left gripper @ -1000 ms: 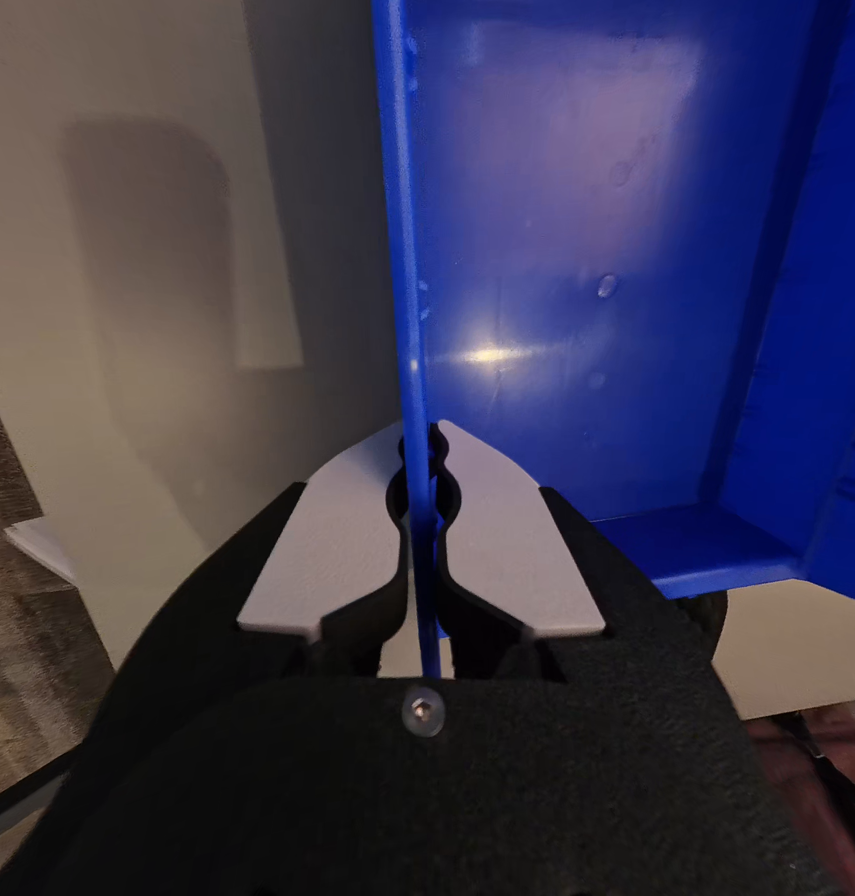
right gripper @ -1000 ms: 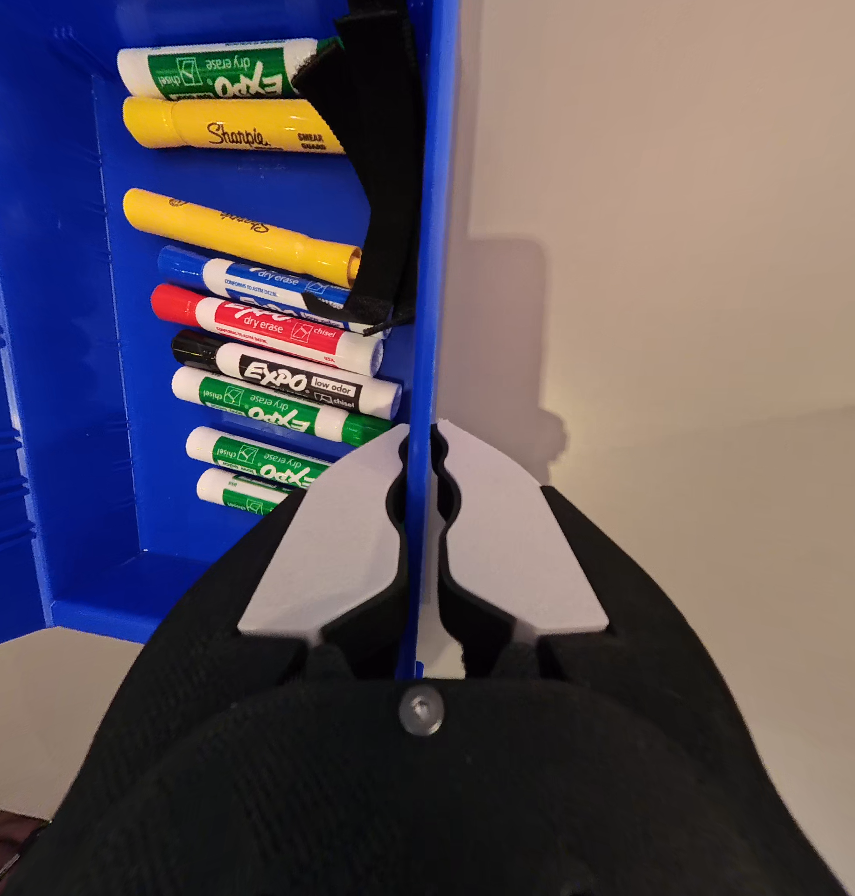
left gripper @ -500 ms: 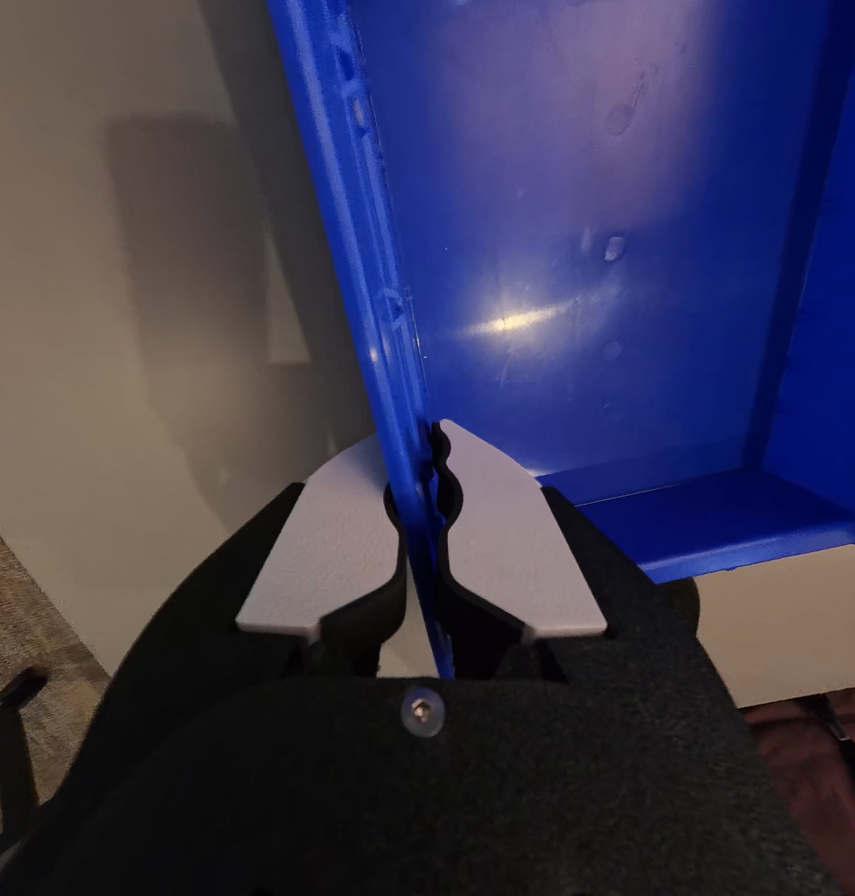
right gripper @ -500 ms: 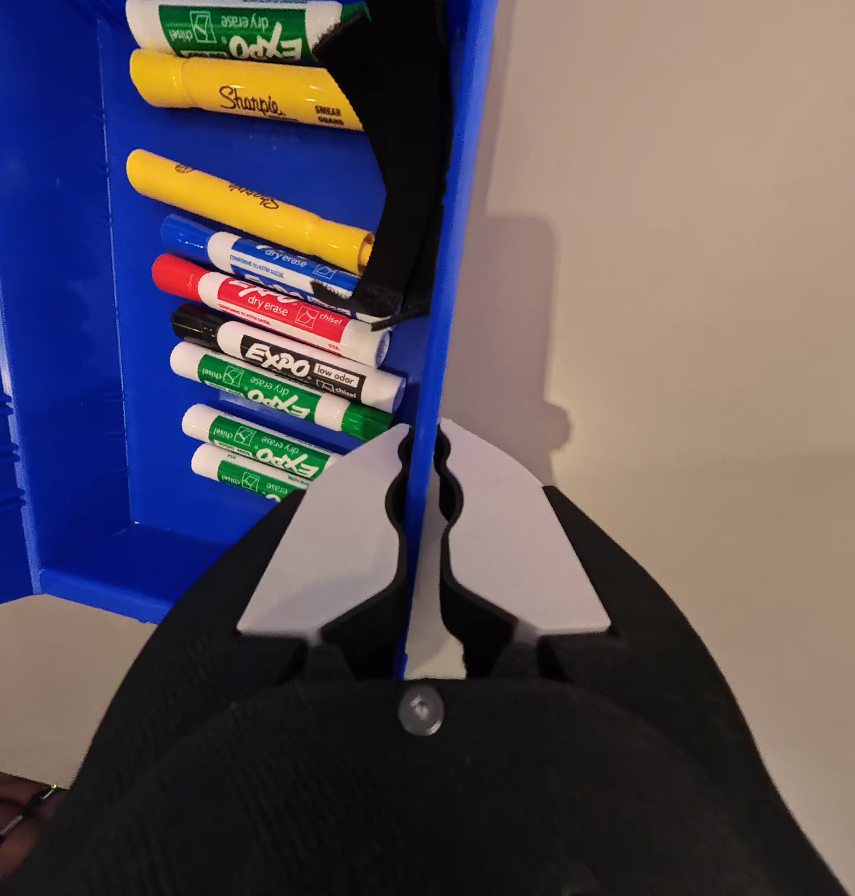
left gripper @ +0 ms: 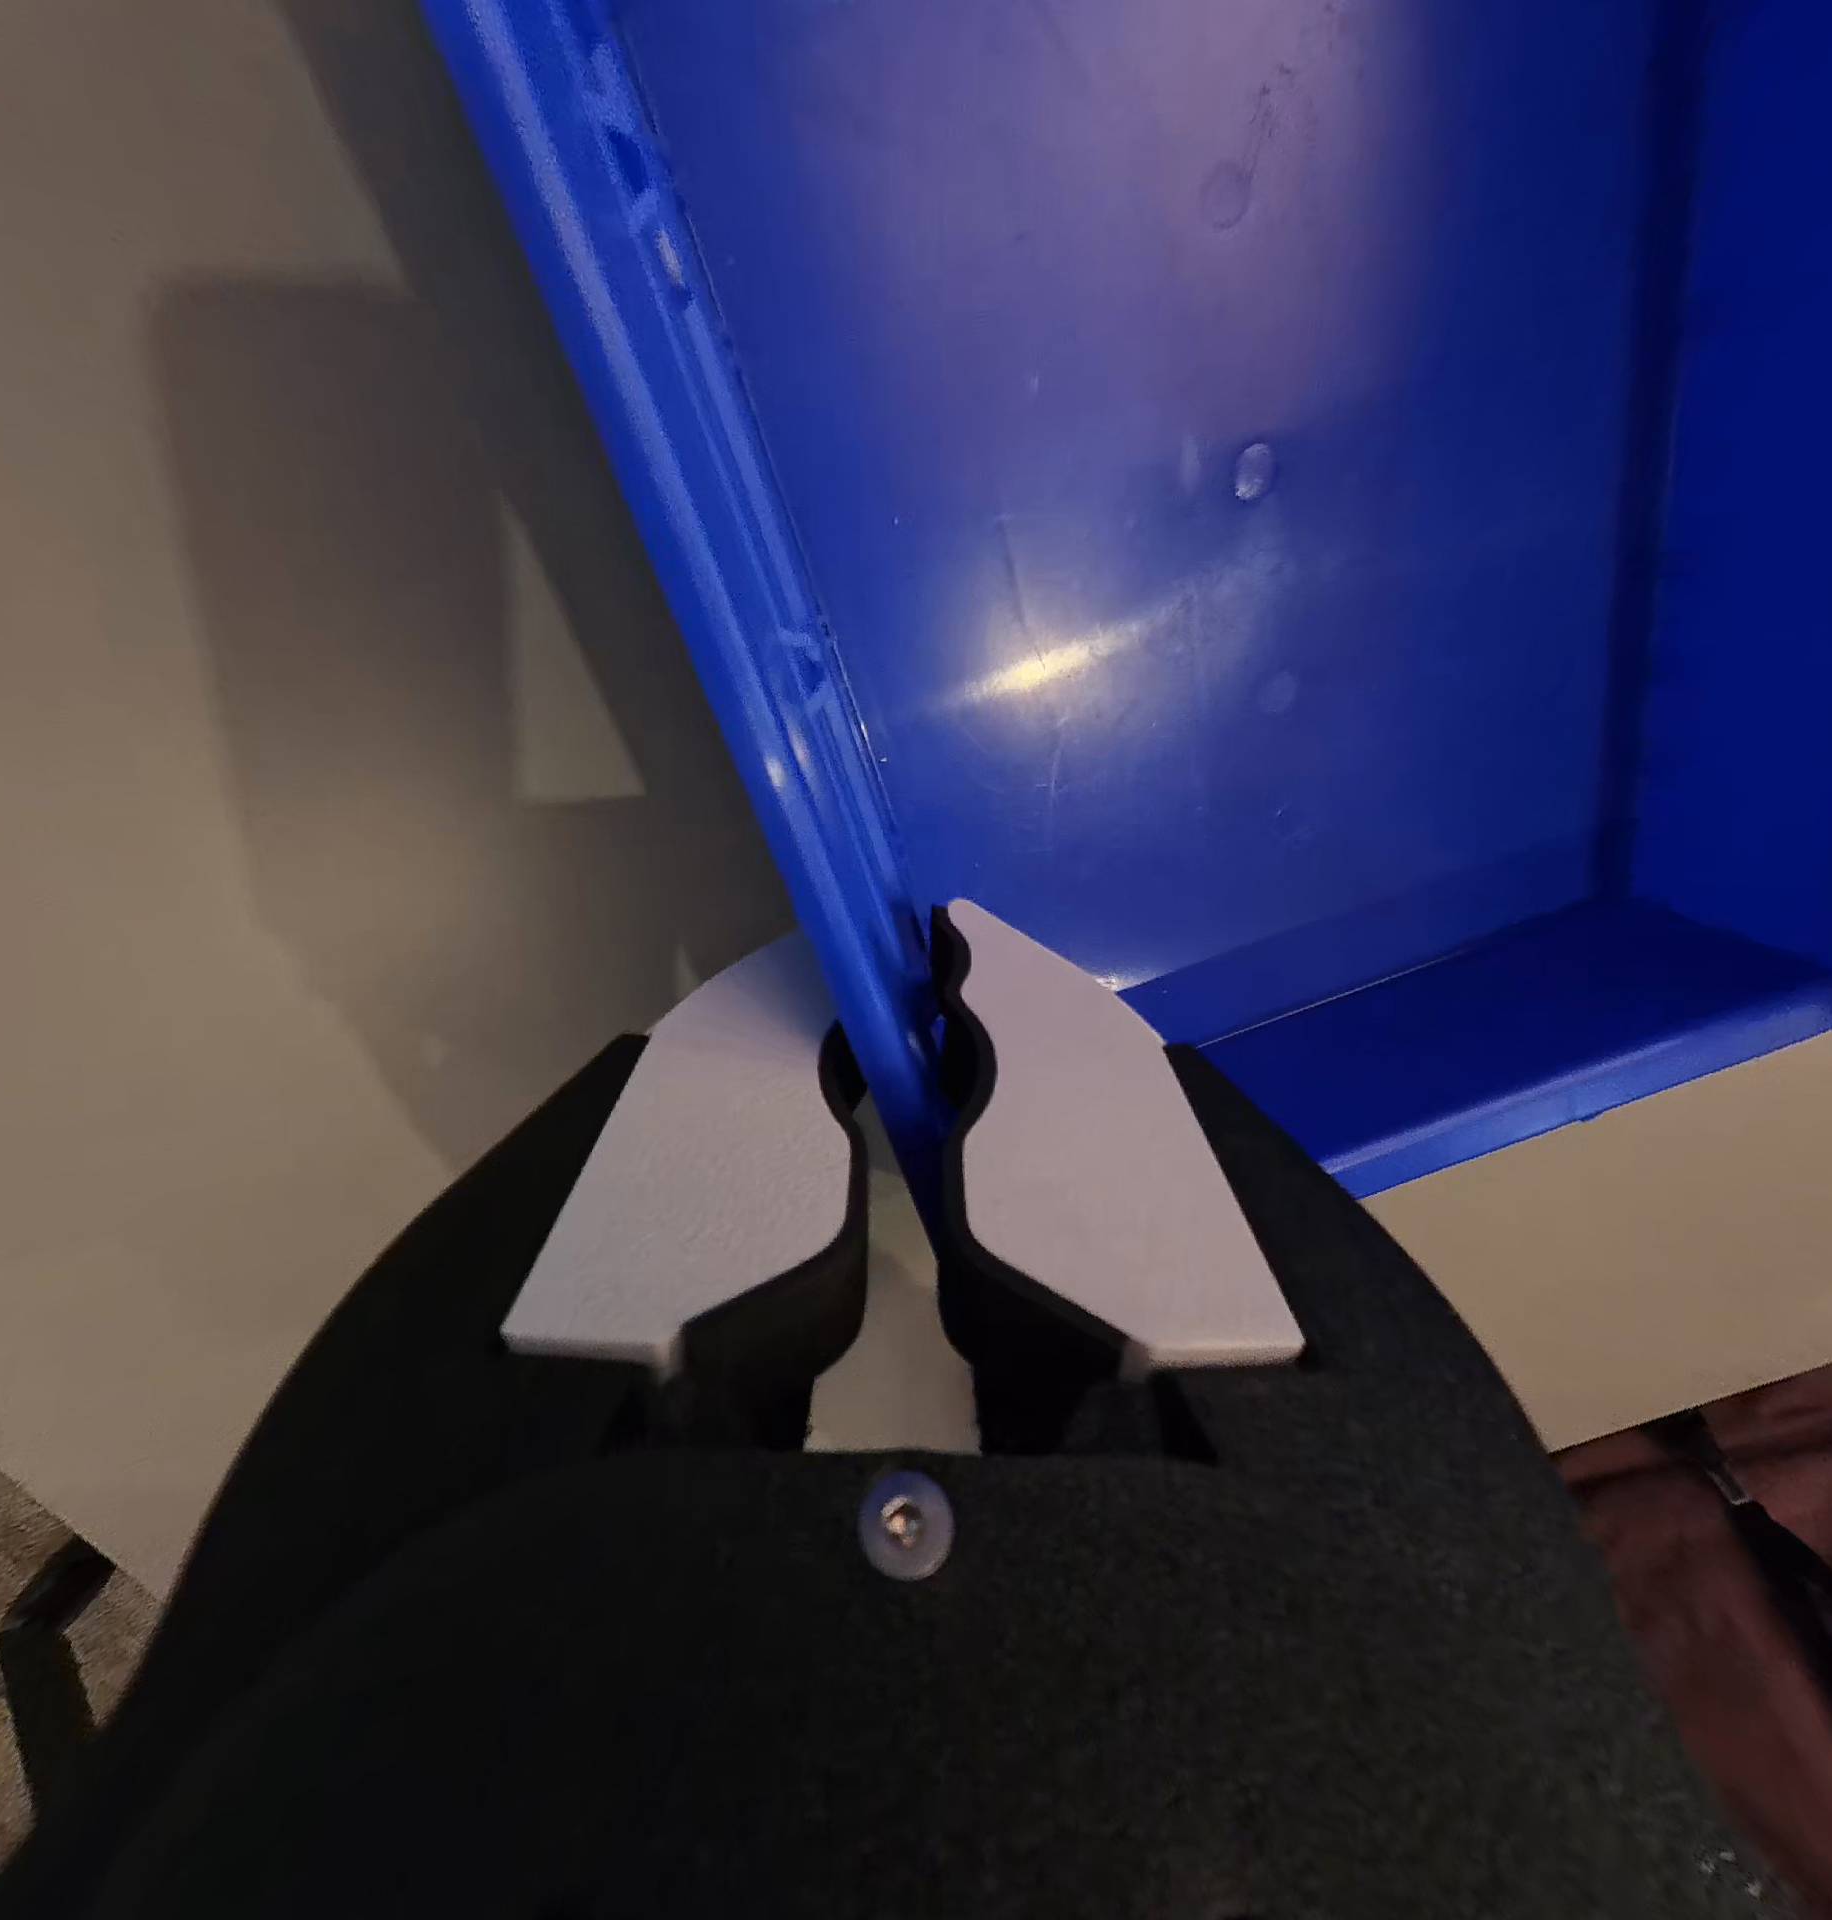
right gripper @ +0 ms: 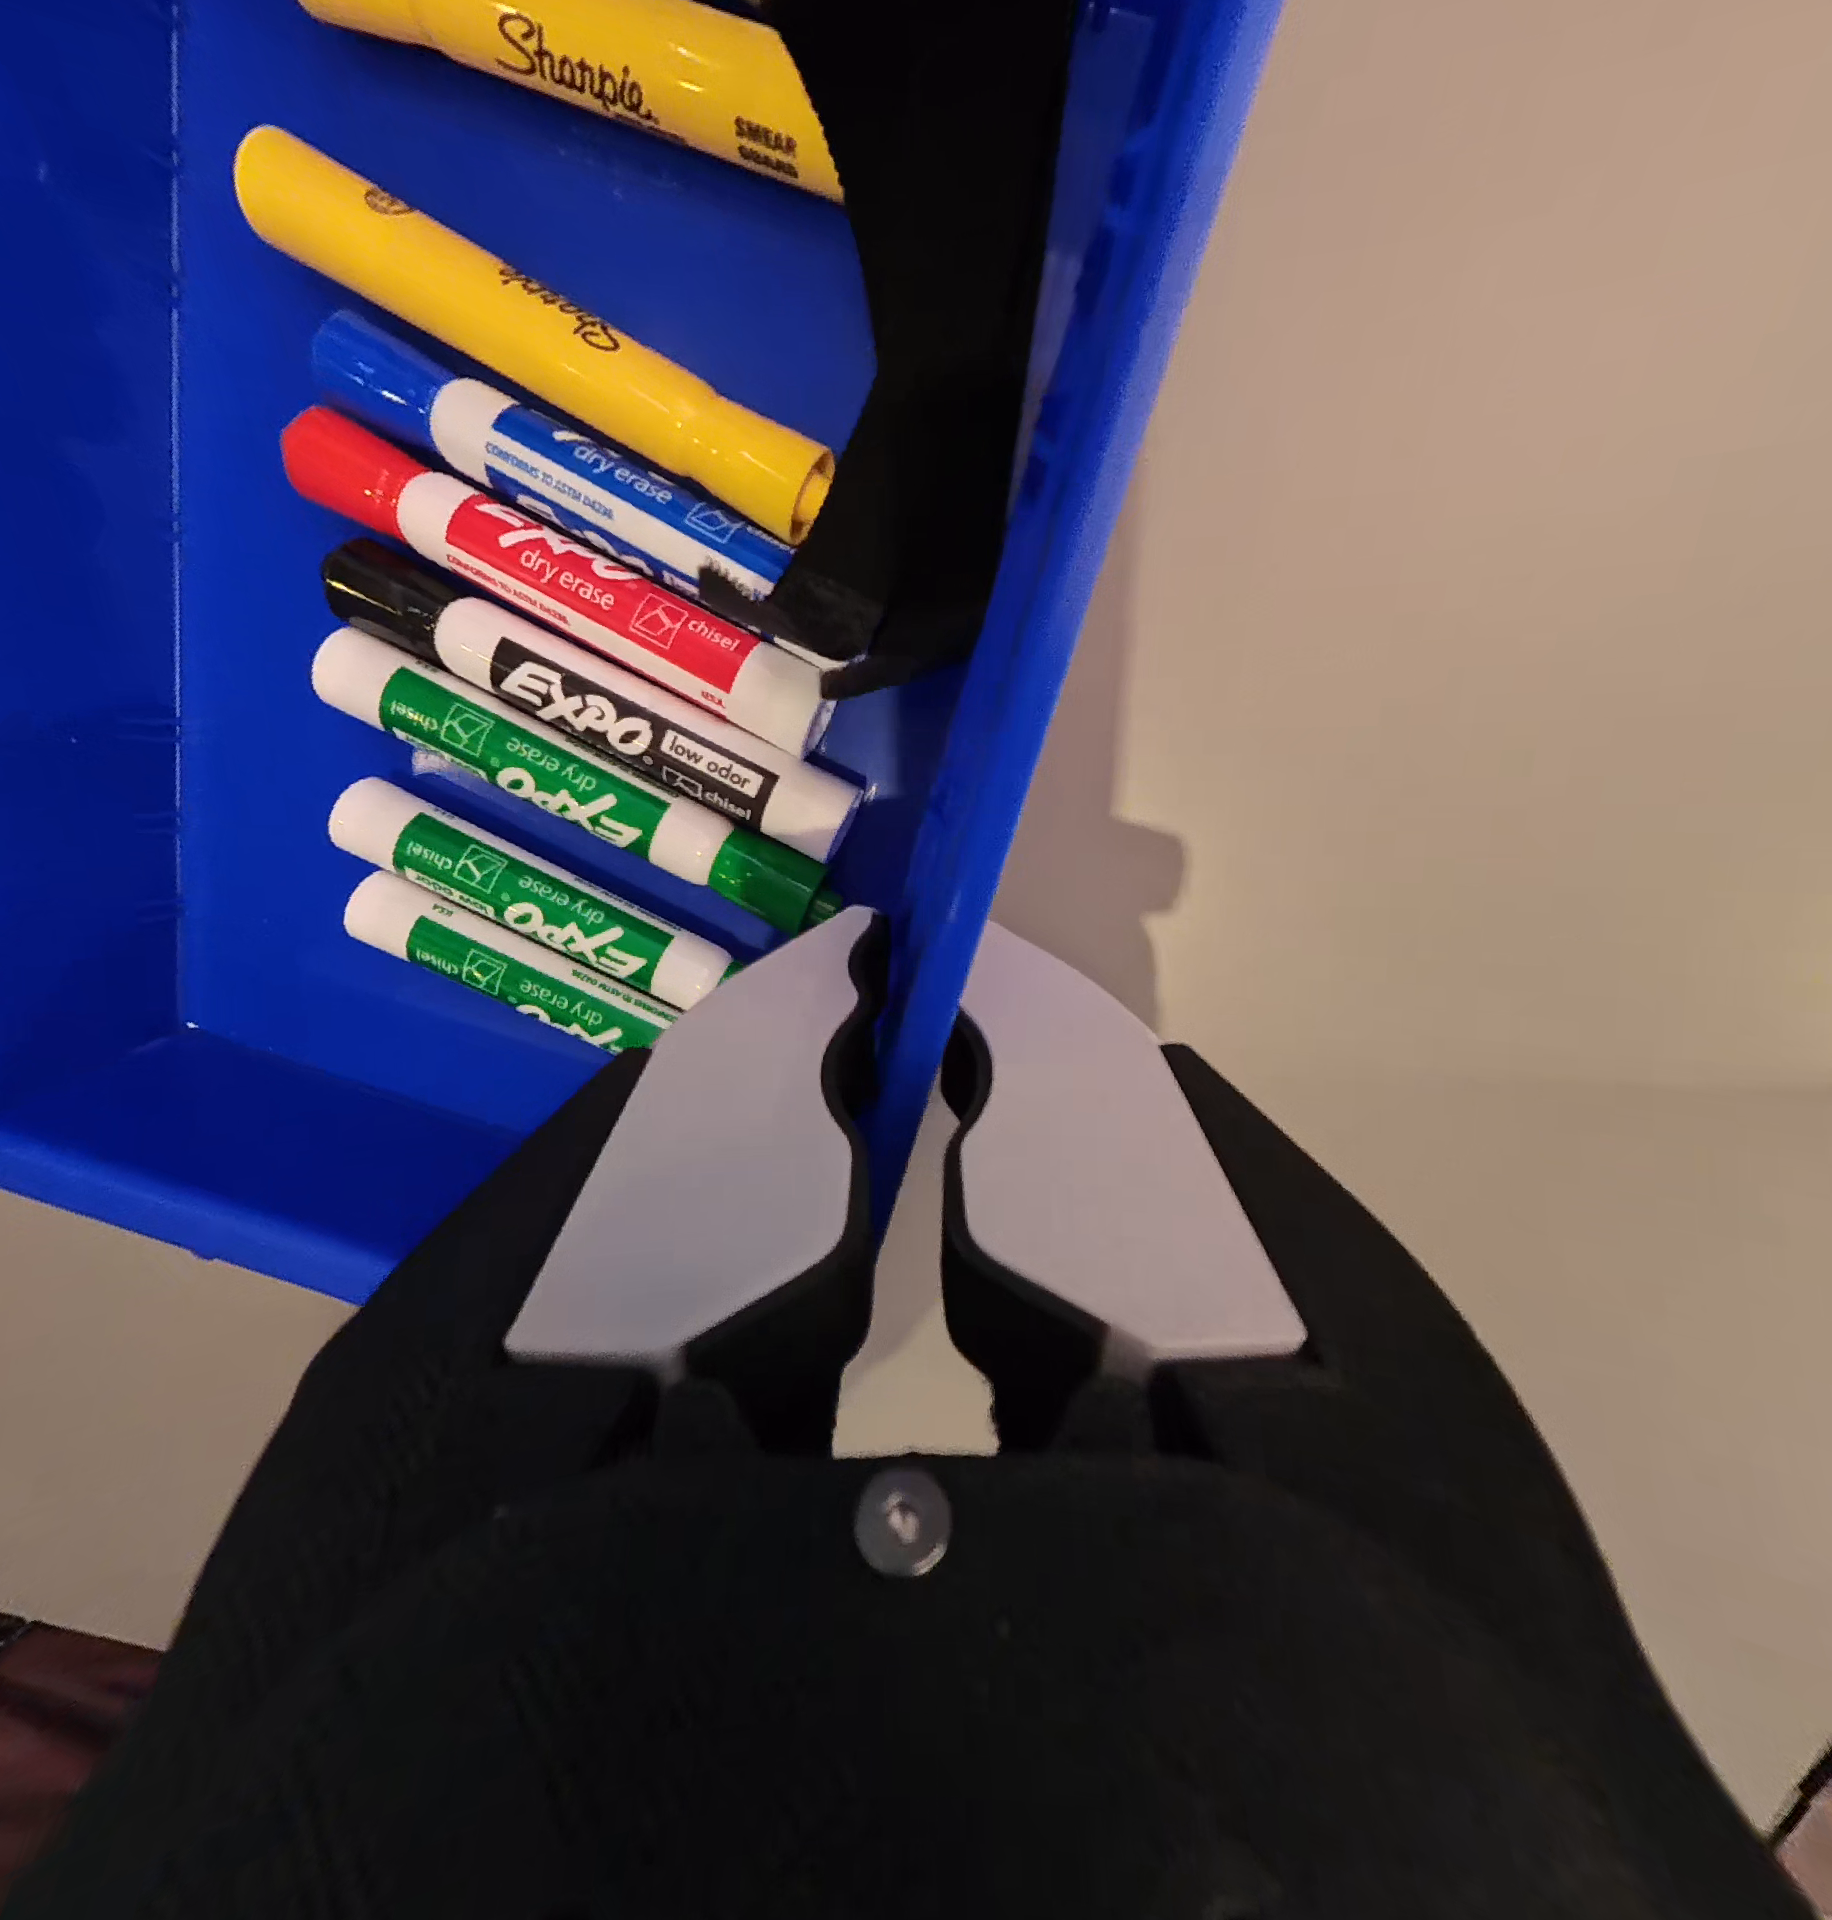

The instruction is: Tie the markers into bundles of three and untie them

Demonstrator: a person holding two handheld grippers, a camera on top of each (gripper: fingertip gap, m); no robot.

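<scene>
Left wrist view: my left hand-held gripper (left gripper: 907,1023) is clenched on the left side wall of the blue bin (left gripper: 1151,436), close to its near left corner. The wall runs between the pads, slightly skewed to them. The compartment I see here is bare: glossy floor with a light glare, no markers. The bin sits on a pale worktop (left gripper: 1514,1247); its near edge shows at lower right and carpet at lower left. I read the grip as holding the bin for positioning, not reaching for contents.

Right wrist view: my right hand-held gripper (right gripper: 917,1039) is clenched on the opposite, right side wall of the bin, again near the near corner, one pad inside and one outside. So both grippers pinch opposite walls, which would let me lift or slide the bin level. The markers (right gripper: 579,665) lie loose in this right-hand compartment, stacked side by side across it: two yellow at the far end, then blue, red, black and three green toward the near edge. A black strap (right gripper: 922,343) hangs down the inner face of the right wall, its end resting on the red marker. Nothing is bundled yet. My guess: bin placement first, then the strap and three markers.
</scene>
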